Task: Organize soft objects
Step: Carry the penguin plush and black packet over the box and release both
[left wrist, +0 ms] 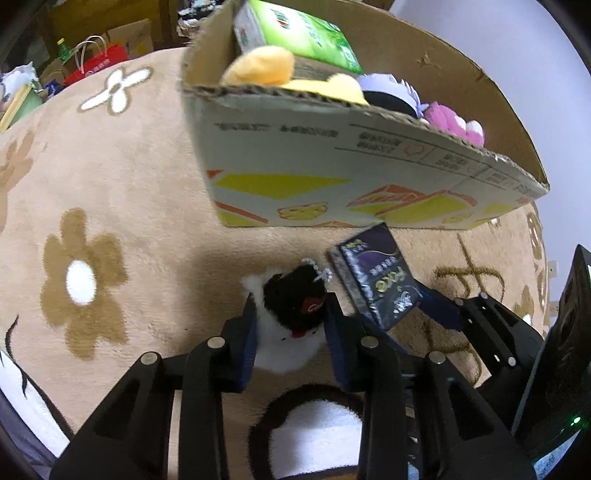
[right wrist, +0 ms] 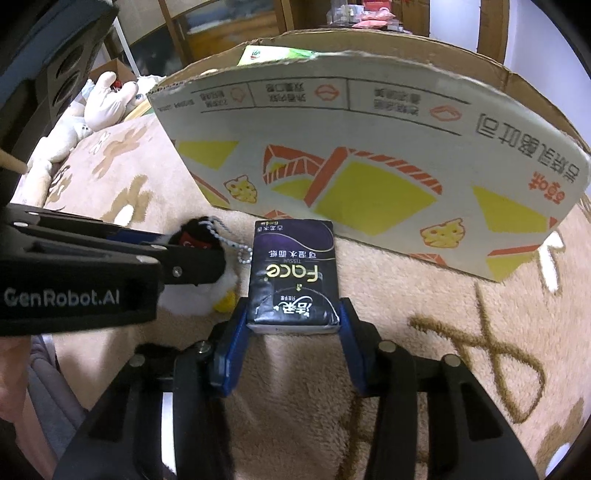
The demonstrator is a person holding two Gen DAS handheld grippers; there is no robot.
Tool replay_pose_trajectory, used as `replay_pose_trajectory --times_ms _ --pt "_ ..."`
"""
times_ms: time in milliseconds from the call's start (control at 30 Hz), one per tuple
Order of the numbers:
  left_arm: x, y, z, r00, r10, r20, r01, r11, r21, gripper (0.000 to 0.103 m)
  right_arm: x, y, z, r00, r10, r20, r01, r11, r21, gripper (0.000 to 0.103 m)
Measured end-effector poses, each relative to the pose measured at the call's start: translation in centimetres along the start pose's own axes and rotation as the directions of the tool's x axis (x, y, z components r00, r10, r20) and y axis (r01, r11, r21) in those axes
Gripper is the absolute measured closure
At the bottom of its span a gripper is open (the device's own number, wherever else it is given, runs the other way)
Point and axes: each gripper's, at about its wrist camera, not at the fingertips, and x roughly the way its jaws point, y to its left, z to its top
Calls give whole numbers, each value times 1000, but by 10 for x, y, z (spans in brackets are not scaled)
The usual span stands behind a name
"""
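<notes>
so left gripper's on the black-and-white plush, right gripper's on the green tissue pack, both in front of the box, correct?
One error: the right gripper is shut on the dark purple tissue pack, as the right wrist view shows. The green pack lies inside the cardboard box. The left gripper does grip the black-and-white plush.

a shallow printed cardboard box (right wrist: 369, 155) stands on the tan flower-patterned plush blanket (left wrist: 122, 206), at the far side of both views. inside it lie a yellow plush toy (left wrist: 266, 68), a green tissue pack (left wrist: 299, 35) behind that, and a pink plush toy (left wrist: 452, 122) further right. just before the box's near wall lies a dark purple tissue pack (right wrist: 293, 275), with a small black-and-white plush penguin keychain (left wrist: 291, 321) just beside it on its left.
</notes>
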Motion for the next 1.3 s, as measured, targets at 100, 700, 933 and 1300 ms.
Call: replay_pose_trajectory --times_ms 100,700,933,1300 --pt "-13 3 -6 999 19 29 -18 1000 -13 71 -9 -4 -1 1000 -12 18 12 1000 11 54" --pt "-136 -17 -45 917 33 397 -69 995 77 71 -109 -26 0 963 -109 247 98 993 59 55" --pt "-175 -39 -36 822 46 568 -150 979 138 71 -140 -26 16 935 -119 335 103 992 67 55" --pt "-197 -54 -6 716 42 697 -191 972 138 71 -181 -28 43 875 -150 459 146 988 44 55"
